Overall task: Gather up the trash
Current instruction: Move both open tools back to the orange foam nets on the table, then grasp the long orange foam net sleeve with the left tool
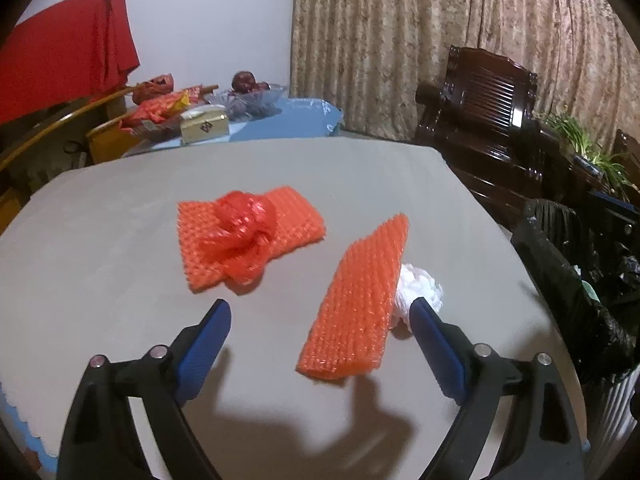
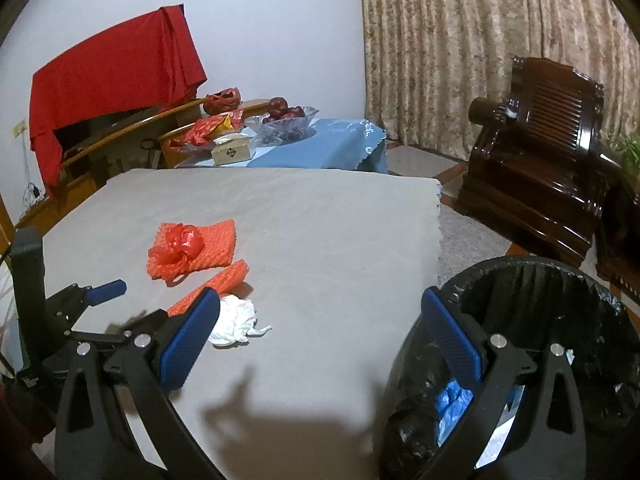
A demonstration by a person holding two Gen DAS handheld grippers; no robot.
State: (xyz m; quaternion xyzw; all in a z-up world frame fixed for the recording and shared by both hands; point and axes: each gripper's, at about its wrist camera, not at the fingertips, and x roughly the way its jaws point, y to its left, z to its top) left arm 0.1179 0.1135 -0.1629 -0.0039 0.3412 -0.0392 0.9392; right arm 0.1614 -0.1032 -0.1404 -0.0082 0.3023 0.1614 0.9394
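Grey cloth covers the table in front of you, with a patterned beige curtain and a white wall behind it.

Trash on the cloth, as listed:
- Orange foam net sleeve, long, lying flat and diagonal, nearest your left gripper. In the left wrist view it sits between the two blue pads, touched by neither.
- Crumpled white tissue, just beside the long sleeve and touching its right edge; your left gripper's right-hand finger partly covers it.
- Second orange foam net sleeve, further back, lying flat.
- Crumpled red plastic bag, resting on top of that second sleeve.

Bin: a trash can with a black liner stands beside the table's right edge, holding blue and white scraps.

Tools:
- Your left gripper hangs over the near part of the cloth with its jaws spread wide and nothing clamped.
- Your right gripper also stands wide apart and empty, one finger over the cloth near the tissue, the other over the bin's rim.

Background items: a red cloth draped over furniture, a blue-covered side table with a glass fruit bowl, snack packets and a small box, and a dark wooden armchair by the curtain.
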